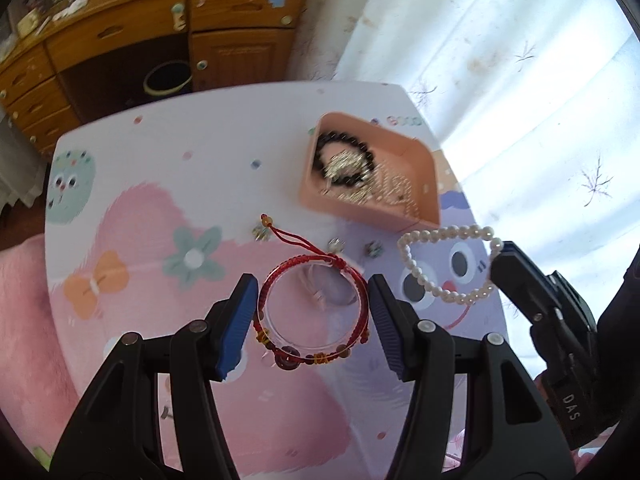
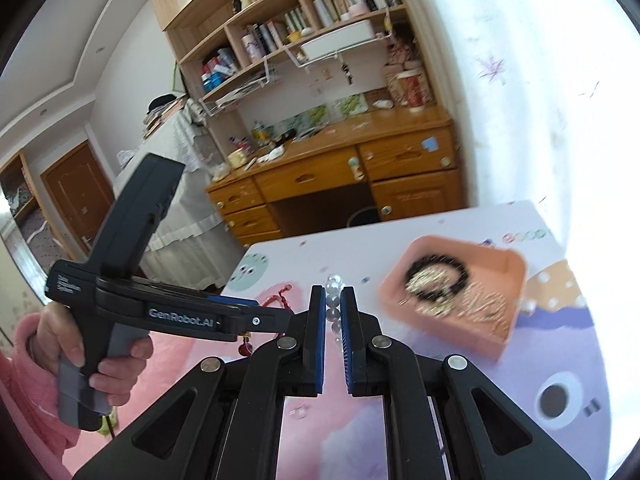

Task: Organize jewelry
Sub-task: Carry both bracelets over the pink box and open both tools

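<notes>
A red cord bracelet (image 1: 312,312) with a clear bangle inside it lies on the table, between the open fingers of my left gripper (image 1: 312,304), which is not closed on it. My right gripper (image 2: 333,304) is shut on a white pearl bracelet (image 1: 448,264), held above the table just right of the red bracelet; its beads show between the blue pads (image 2: 333,312). A pink tray (image 1: 424,216) at the back right holds a black bead bracelet (image 1: 344,160) and gold chains. The tray also shows in the right wrist view (image 2: 516,272).
Small loose charms (image 1: 336,245) lie on the patterned table (image 1: 200,152) between tray and red bracelet. A wooden desk (image 1: 120,40) and curtains stand behind. The left gripper's body (image 2: 132,304) and the hand holding it fill the left of the right wrist view.
</notes>
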Tool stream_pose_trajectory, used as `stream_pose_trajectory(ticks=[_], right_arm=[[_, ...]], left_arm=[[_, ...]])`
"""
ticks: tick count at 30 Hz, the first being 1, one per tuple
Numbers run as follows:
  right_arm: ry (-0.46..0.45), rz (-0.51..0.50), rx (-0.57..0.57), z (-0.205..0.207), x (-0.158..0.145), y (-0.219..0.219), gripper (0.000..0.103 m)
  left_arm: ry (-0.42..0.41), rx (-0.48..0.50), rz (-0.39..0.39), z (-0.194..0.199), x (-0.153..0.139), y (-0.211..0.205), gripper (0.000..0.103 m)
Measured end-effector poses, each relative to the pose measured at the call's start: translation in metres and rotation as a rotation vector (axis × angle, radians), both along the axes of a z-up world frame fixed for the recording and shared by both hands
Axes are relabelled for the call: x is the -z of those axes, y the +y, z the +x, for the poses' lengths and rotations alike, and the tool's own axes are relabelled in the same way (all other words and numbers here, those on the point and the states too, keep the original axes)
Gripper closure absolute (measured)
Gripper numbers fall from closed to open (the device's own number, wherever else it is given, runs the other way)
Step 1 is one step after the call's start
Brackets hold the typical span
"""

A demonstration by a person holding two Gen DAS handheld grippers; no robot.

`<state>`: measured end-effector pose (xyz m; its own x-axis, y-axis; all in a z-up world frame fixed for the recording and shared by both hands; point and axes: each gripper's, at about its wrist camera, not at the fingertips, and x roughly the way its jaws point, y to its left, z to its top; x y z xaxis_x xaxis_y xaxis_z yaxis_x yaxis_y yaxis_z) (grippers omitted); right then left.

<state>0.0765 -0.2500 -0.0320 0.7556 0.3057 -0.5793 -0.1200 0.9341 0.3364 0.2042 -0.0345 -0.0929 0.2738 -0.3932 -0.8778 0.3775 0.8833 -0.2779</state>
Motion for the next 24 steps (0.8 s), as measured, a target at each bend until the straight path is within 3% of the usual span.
stream_pose_trajectory(ticks=[10,19,21,22,24], right_arm=[[-0.006,0.002,0.052,0.038,-0.009,-0.086,0.096],[0.061,0.013,0.115,0.07,0.015,-0.149,0.095],[0.123,0.021,0.133,0.077,0.027,-0.161,0.081],[0.144,0.037,0.139,0.079,0.032,-0.166,0.066],[0.146,0.077,0.146,0.078,0.037,-0.177,0.061]], left_arm=[[-0.063,-0.026,-0.068,0.039,-0.029,-0.071,0.049],[-0.124,-0.062,-0.097,0.073,-0.02,-0.113,0.048],[-0.129,-0.082,-0.113,0.08,-0.014,-0.112,0.042],[-0.128,-0.094,-0.107,0.084,-0.011,-0.111,0.032],[-0.137,-0.125,-0.078,0.086,-0.007,-0.104,0.025]])
